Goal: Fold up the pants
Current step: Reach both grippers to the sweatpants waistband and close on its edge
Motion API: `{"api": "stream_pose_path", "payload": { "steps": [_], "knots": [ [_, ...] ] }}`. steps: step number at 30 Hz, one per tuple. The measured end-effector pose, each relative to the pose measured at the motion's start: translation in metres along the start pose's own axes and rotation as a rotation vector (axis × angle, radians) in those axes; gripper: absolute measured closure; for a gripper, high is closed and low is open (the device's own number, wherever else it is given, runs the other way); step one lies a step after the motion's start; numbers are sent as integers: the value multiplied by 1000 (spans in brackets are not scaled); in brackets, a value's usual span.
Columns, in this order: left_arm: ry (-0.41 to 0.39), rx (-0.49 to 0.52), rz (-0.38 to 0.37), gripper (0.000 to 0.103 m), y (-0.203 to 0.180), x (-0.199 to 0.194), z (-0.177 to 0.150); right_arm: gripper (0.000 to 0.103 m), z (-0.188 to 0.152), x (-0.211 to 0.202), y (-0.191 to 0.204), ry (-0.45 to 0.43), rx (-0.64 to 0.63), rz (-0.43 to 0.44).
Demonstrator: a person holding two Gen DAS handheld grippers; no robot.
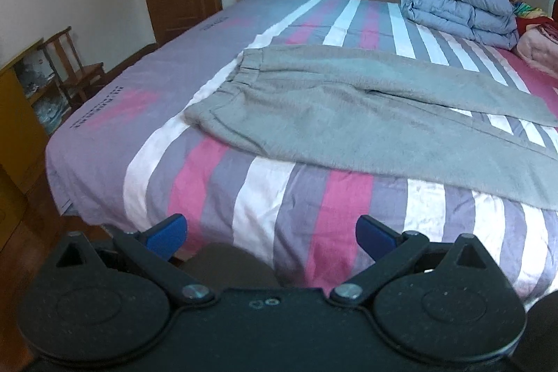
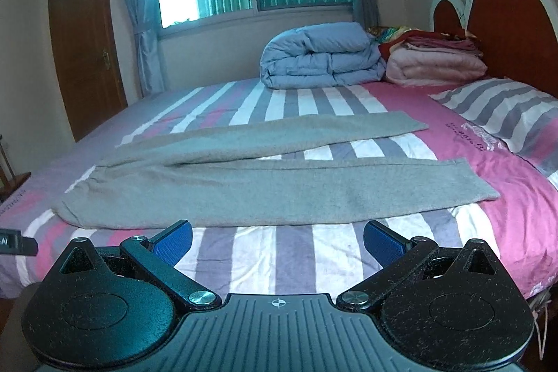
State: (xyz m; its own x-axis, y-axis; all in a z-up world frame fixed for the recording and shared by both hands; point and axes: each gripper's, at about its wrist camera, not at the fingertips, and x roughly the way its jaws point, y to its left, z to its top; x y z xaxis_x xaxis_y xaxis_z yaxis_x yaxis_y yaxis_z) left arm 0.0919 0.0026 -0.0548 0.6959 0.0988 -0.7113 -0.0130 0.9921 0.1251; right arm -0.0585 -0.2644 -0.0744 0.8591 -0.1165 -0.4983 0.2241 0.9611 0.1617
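Note:
Grey sweatpants (image 1: pixel 348 114) lie flat on the striped bed (image 1: pixel 265 197), waistband to the left, both legs spread apart to the right. In the right wrist view the pants (image 2: pixel 223 187) show whole, with the leg ends at the right. My left gripper (image 1: pixel 271 236) is open and empty, above the bed's near edge, short of the pants. My right gripper (image 2: pixel 278 241) is open and empty, just short of the near leg.
A folded blue duvet (image 2: pixel 321 56) and pink folded blankets (image 2: pixel 436 65) sit at the far side of the bed. A striped pillow (image 2: pixel 505 114) lies by the headboard (image 2: pixel 512 33). A wooden chair (image 1: pixel 69 68) and cabinet (image 1: pixel 17 121) stand left of the bed.

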Motion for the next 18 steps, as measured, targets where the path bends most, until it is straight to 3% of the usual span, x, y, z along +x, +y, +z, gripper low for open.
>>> {"api": "stream_pose_path", "payload": {
  "steps": [8,18],
  "knots": [
    [-16,-6,47,6,1,41,88,0,56,51,4,-37,-153,48],
    [38,40,56,10,9,135,183,0,135,175,28,23,-274,250]
  ]
}}
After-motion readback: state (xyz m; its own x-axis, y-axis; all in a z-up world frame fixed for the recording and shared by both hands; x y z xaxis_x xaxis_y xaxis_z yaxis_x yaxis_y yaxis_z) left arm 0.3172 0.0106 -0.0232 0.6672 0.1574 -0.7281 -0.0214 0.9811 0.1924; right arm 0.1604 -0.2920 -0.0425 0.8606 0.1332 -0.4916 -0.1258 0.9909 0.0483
